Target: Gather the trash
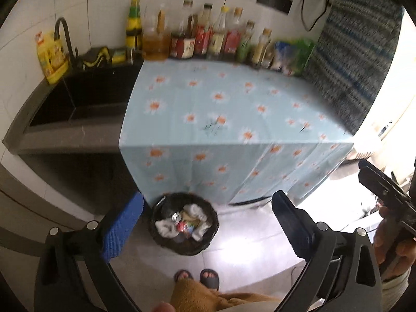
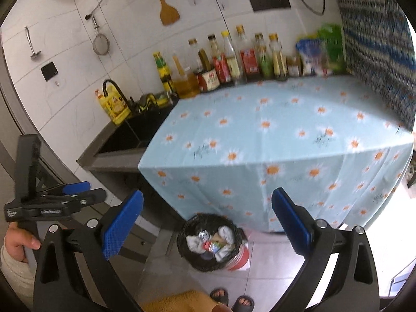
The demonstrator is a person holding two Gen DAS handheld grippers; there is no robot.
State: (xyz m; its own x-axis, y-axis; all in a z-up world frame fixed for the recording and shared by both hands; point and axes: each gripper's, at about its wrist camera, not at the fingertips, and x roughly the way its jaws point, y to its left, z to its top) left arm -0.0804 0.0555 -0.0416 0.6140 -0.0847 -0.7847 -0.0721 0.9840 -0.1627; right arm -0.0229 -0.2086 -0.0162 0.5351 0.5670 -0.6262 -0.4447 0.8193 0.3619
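No text, brand or number can be read in either view. The labels on the row of sauce and oil bottles [image 2: 228,59] at the far edge of the desk [image 2: 273,130] show only red, yellow and green patches with blurred marks; the red-and-white label on the dark jar [image 2: 209,79] carries characters too smeared to make out. The yellow oil jug [image 1: 50,54] at the far left by the sink has a printed front, also illegible. Wrappers in the trash bin [image 1: 183,223] on the floor are too small to read.
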